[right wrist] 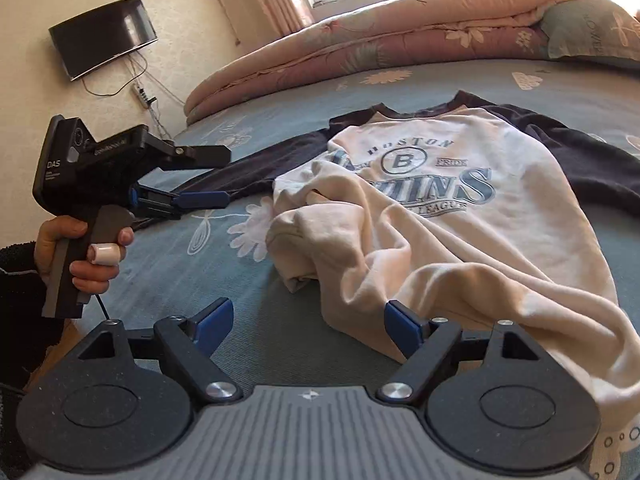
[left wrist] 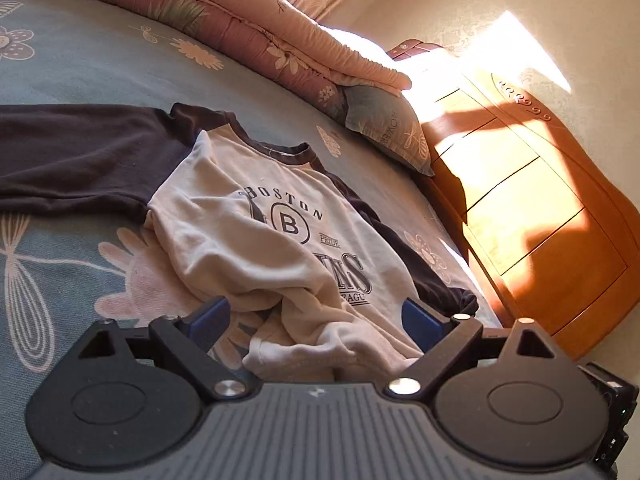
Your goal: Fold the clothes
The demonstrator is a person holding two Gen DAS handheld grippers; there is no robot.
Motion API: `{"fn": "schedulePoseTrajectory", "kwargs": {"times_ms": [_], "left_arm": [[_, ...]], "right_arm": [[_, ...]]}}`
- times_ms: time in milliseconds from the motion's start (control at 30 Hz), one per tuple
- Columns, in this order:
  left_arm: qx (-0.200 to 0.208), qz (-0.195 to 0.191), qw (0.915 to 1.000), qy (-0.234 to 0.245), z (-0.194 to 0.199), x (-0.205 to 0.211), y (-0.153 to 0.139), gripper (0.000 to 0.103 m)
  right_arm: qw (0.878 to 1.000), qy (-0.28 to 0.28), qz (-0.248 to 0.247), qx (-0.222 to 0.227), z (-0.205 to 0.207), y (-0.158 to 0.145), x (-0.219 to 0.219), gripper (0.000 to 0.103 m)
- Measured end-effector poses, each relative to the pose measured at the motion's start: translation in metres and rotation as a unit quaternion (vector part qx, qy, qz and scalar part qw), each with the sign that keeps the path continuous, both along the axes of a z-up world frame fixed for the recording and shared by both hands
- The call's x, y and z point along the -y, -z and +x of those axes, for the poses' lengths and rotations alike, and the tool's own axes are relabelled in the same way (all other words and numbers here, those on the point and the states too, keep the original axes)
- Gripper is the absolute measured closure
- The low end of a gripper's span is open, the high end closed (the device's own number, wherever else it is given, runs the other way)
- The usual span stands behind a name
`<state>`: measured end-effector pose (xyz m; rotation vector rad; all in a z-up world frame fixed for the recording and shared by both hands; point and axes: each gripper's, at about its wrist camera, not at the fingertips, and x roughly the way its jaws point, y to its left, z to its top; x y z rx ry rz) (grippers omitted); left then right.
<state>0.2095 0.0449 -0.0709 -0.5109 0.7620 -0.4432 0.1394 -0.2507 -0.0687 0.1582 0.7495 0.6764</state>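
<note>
A cream sweatshirt (left wrist: 224, 208) with dark navy sleeves and a "BOSTON" print lies face up on the bed, its lower half rumpled. In the left wrist view my left gripper (left wrist: 314, 314) stands wide open just over the bunched hem, with the pads clear of the cloth. The right wrist view shows the sweatshirt (right wrist: 500, 216) spread to the right. There my right gripper (right wrist: 308, 316) is open at its crumpled lower edge, the fabric lying beside the right finger. The left gripper (right wrist: 222, 176), held by a hand (right wrist: 92, 268), hovers open near the left sleeve with nothing between its fingers.
The bed has a blue-grey flowered sheet (right wrist: 180, 264). A folded pink quilt (right wrist: 360, 36) and a pillow (right wrist: 592, 28) lie along its far side. A wooden headboard (left wrist: 520, 200) rises at the right. A television (right wrist: 104, 36) and a power strip (right wrist: 140, 92) hang on the wall.
</note>
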Motion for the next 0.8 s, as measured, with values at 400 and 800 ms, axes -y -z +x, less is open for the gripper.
{"fn": "schedulePoseTrajectory", "kwargs": {"times_ms": [400,800], "left_arm": [[-0.095,-0.158,0.9827,0.011,-0.002,-0.005,0.044,0.011],[-0.125,-0.31,0.9419,0.037,0.032,0.032,0.1,0.011]], "right_arm": [[0.999,-0.033,-0.017,-0.007,0.073,0.026,-0.03,0.018],[0.999,-0.033,0.015,-0.006,0.066,0.031,-0.001,0.018]]}}
